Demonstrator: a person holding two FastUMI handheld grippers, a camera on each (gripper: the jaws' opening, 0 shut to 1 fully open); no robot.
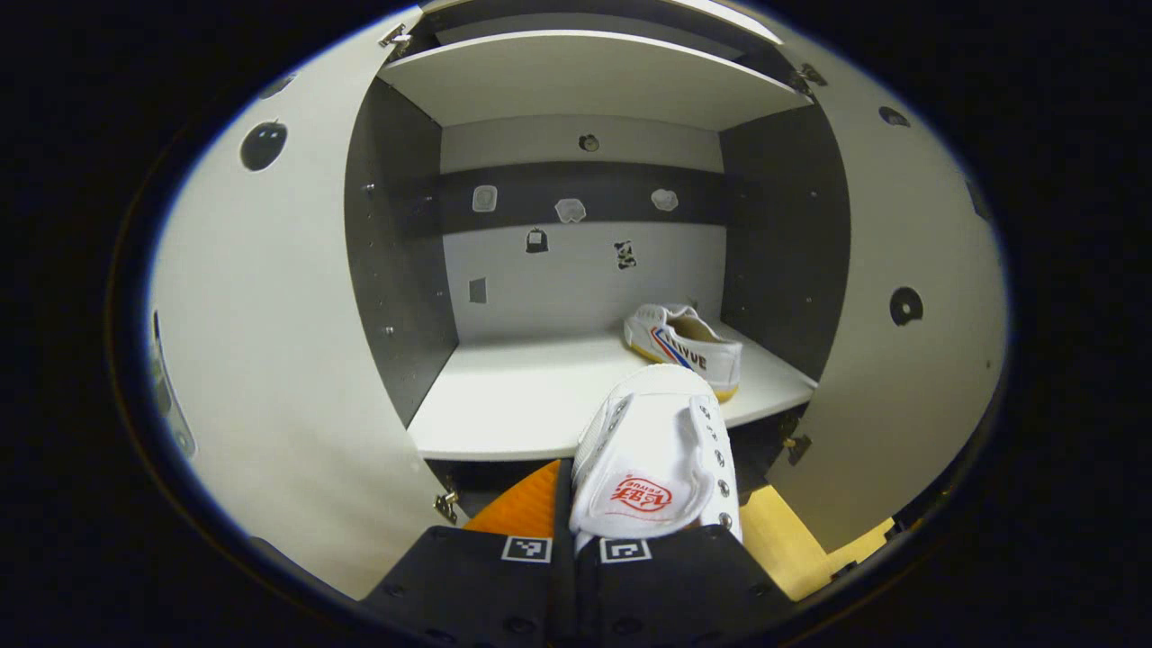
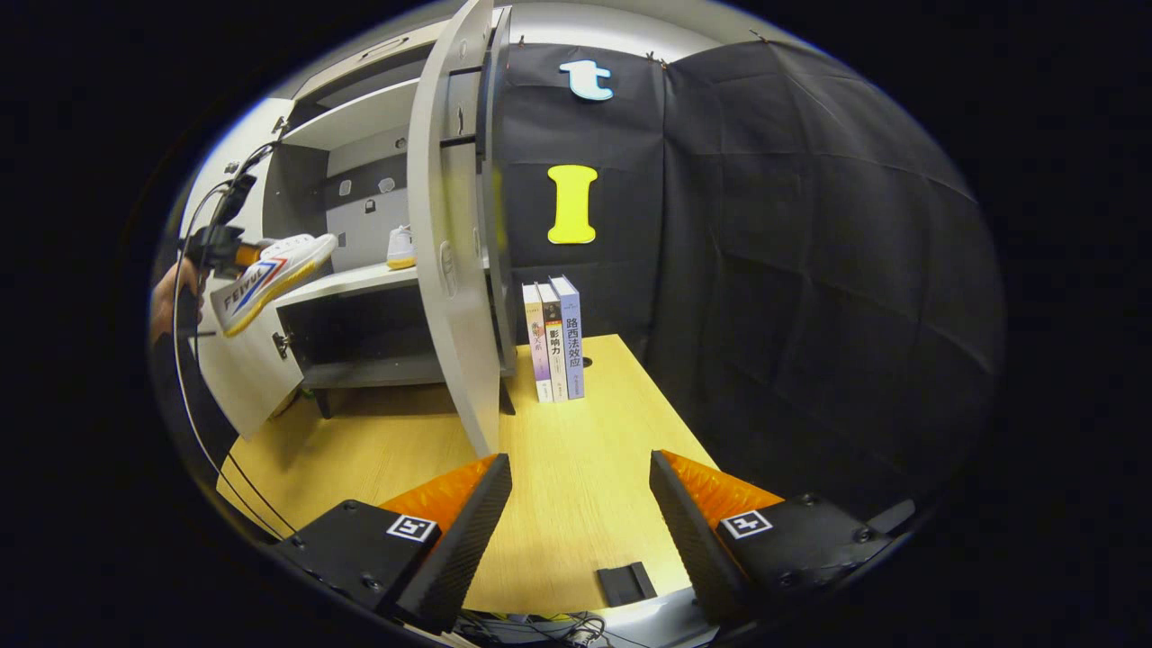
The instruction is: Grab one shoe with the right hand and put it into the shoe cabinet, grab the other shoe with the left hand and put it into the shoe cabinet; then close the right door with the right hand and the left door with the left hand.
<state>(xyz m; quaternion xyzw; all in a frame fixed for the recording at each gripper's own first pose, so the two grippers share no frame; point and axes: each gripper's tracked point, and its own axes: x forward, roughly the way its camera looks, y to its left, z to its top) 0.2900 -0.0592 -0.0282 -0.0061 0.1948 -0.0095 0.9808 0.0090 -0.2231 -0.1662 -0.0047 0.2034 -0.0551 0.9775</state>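
Shoe cabinet [image 1: 576, 270] stands with both doors swung wide; left door [image 1: 270, 360] and right door [image 1: 900, 315] flank the opening. White shelf [image 1: 504, 405] carries one white shoe [image 1: 686, 346] at its right rear, side stripes red and blue, lettering partly legible, "…IYUE". Left part of the shelf is bare up to its front edge.

Left gripper [image 1: 576, 540] is clenched on the second shoe [image 1: 652, 450], toe pointing into the opening, just over the shelf's front lip; red logo on the tongue, not legible. In the right gripper view that shoe [image 2: 270, 274] reads "FEIYUE" on its side, a hand [image 2: 166, 297] behind it.

Right gripper [image 2: 580, 504] is released, jaws spread above the wooden table [image 2: 576, 450], grasping nothing. Three upright books [image 2: 553, 337] stand just beside the right door's edge.
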